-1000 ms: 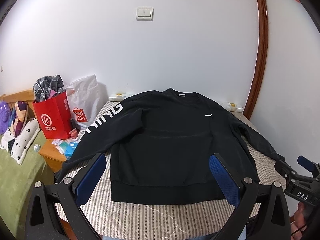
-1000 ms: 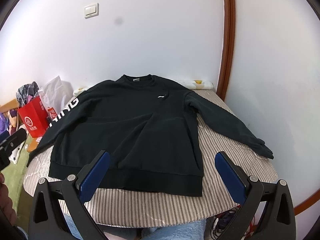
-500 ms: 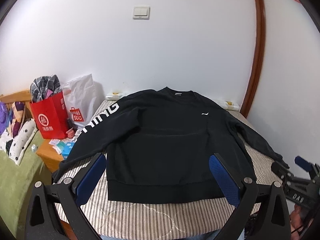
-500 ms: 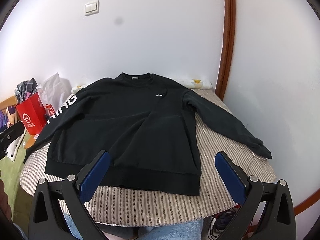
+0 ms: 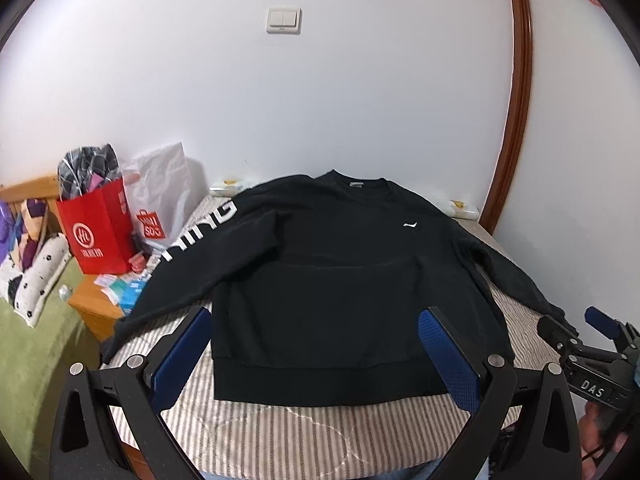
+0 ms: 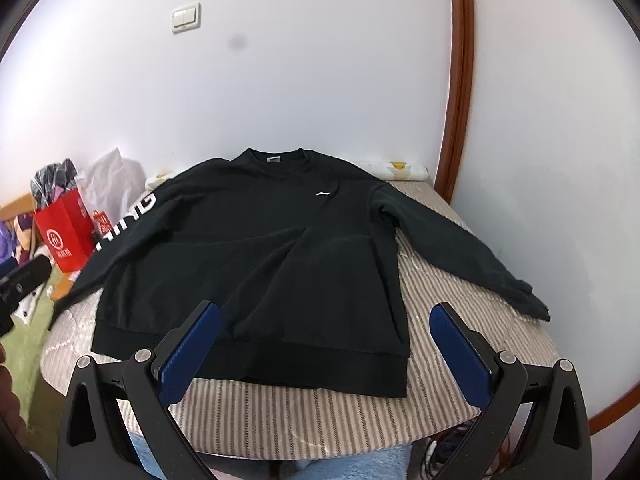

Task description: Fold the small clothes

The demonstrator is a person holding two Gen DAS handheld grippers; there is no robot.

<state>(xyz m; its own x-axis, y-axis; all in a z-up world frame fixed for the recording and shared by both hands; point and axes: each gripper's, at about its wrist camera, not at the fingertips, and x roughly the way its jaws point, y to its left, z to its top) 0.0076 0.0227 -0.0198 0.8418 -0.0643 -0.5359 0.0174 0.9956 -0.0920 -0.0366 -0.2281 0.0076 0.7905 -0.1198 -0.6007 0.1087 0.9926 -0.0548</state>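
A black sweatshirt lies flat, front up, on a striped padded table, neck toward the wall. Both sleeves are spread out; the left one carries white letters, the right one reaches the table's right edge. My left gripper is open, held above the hem with nothing between its blue pads. My right gripper is also open and empty, above the hem's right part. The right gripper also shows at the right edge of the left wrist view.
A red paper bag and a white plastic bag stand on a wooden bedside stand left of the table. A green bed with pillows lies further left. White wall behind, brown door frame at right.
Both grippers have drawn back and up slightly, so more of the table's near edge shows. The sweatshirt has not moved; both grippers stay open.
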